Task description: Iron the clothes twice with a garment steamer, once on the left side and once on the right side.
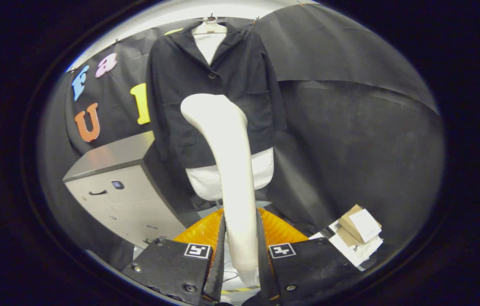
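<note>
Jaws of gripper (240,250) were clamped on white steamer (227,170) handle, its head raised w/ black jacket (218,85) hanging just beyond on hanger; best to keep head upright & sweep slowly down one side.

One white garment steamer (227,170), one black jacket (214,93) over one white garment (231,174), on one hanger (209,26). One grey cabinet (116,182). One gripper (240,250) with two fingers (218,255), two square markers (197,250), one cardboard box (356,227).
</note>
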Motion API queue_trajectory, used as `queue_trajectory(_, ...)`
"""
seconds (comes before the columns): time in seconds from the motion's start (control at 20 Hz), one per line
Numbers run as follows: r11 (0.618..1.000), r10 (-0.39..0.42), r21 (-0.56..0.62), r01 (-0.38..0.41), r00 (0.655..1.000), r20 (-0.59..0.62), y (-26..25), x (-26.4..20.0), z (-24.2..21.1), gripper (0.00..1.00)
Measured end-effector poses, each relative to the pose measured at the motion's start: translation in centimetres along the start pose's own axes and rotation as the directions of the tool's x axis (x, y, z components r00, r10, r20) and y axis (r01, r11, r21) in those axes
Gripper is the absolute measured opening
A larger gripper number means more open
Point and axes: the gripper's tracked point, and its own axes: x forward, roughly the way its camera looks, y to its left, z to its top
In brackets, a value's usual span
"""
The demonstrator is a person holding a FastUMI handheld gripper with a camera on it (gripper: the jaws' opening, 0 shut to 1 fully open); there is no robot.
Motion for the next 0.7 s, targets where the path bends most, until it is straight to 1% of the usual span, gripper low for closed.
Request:
queue_trajectory(0.25, 0.994, 0.062, -0.091, -0.062, 0.998, -0.006, 5.0, -5.6, -3.8, 0.37)
queue_trajectory(0.35, 0.987, 0.094, -0.127, -0.096, 0.995, -0.021, 6.7, -7.1, -5.5, 0.37)
queue_trajectory(0.5, 0.974, 0.131, -0.181, -0.137, 0.99, -0.043, 8.6, -8.5, -7.5, 0.37)
queue_trajectory(0.7, 0.959, 0.174, -0.209, -0.19, 0.981, -0.091, 10.1, -9.3, -9.3, 0.37)
